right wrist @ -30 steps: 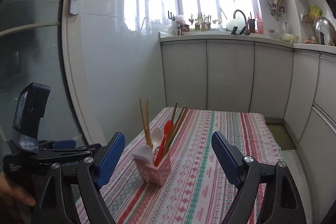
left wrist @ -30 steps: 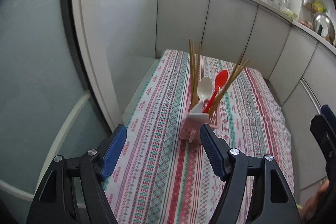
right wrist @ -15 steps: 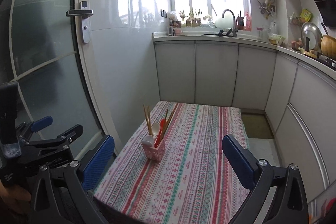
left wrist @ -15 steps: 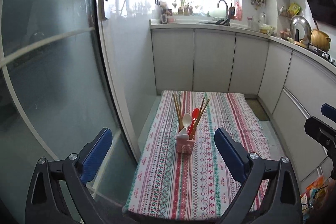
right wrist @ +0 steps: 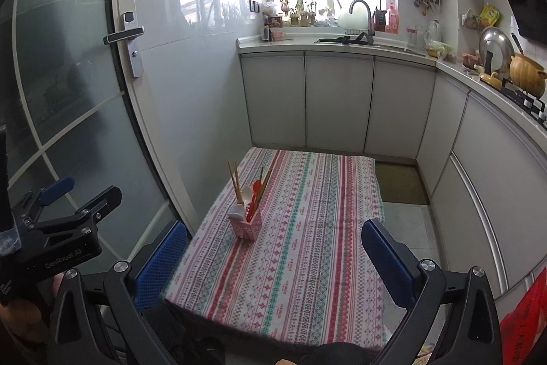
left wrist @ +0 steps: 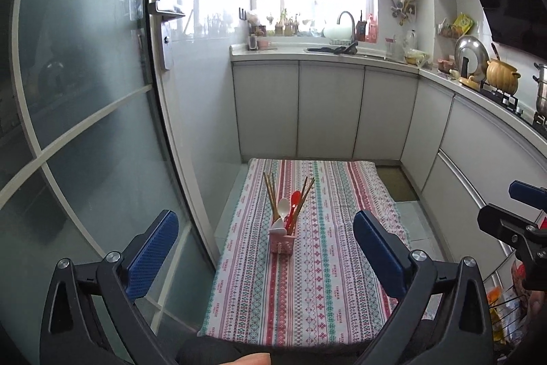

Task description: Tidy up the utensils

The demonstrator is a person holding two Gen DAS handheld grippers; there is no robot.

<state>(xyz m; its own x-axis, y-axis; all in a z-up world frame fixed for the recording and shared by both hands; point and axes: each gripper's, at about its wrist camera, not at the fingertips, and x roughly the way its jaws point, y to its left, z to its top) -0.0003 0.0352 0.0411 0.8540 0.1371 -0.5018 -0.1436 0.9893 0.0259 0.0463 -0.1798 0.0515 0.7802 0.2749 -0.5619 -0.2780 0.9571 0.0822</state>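
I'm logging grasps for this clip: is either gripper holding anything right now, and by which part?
Nothing is held. The left gripper and right gripper are both open and empty, apart from the pink utensil holder.

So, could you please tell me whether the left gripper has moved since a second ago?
Yes. The left gripper has pulled back and up from the pink plastic utensil holder, which now looks much smaller on the striped tablecloth.

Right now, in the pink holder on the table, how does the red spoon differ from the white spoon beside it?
The red spoon is bright red, while the white spoon is white. The red spoon's bowl stands higher than the white spoon's bowl. In the left wrist view the red spoon is to the right of the white spoon. Both stand bowl-up in the pink holder among the chopsticks, and no gripper touches them.
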